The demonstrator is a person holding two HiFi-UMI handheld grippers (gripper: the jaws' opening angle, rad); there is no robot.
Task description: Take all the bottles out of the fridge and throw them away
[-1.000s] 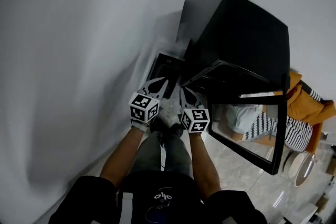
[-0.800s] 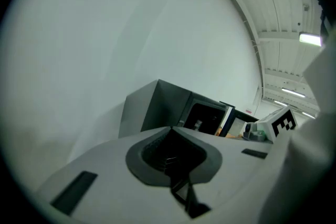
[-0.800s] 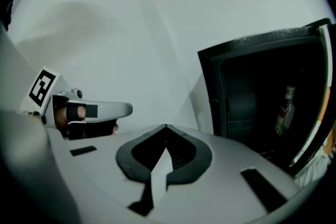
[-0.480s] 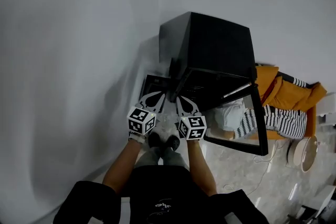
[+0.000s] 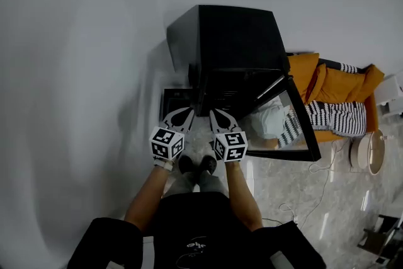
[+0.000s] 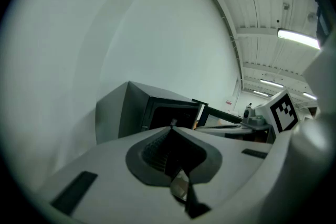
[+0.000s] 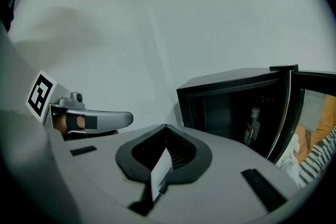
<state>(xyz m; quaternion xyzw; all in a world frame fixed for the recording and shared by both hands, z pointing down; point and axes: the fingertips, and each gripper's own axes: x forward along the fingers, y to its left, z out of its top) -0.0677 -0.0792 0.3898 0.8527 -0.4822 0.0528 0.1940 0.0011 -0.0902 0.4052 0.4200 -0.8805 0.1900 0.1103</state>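
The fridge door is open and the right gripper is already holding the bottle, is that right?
No. The fridge door is open, but the right gripper is shut on nothing; the right gripper view shows the bottle standing inside the fridge.

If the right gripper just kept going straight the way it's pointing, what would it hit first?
Probably the left front edge of the open fridge, or the white wall just beside it; depth is unclear. The right gripper, shut and empty, aims left of the bottle inside.
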